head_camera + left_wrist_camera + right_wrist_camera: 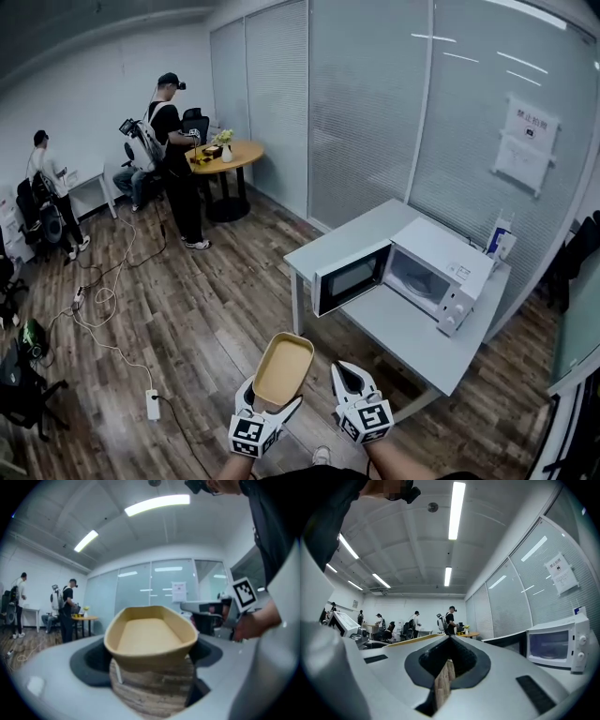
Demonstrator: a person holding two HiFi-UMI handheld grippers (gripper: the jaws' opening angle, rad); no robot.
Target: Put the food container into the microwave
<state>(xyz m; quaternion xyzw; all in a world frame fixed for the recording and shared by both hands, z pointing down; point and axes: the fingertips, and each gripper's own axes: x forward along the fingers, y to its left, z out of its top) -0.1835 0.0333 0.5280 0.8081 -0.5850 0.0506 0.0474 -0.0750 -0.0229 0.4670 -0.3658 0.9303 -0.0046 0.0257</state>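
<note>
A tan, empty oblong food container [283,368] is held out in front of me, and my left gripper [273,405] is shut on its near end. In the left gripper view the container [151,637] fills the middle, rim up, between the jaws. My right gripper [349,384] hangs beside it, shut with nothing between its tips [450,638]. The white microwave [422,272] stands on a grey table [394,328] ahead to the right, its door [349,277] swung open to the left. In the right gripper view the microwave [557,644] shows at the right.
A white box [502,238] stands behind the microwave. A glass partition wall [375,103] runs behind the table. Cables and a power strip [152,404] lie on the wood floor to the left. People stand near a round table [225,157] at the far left.
</note>
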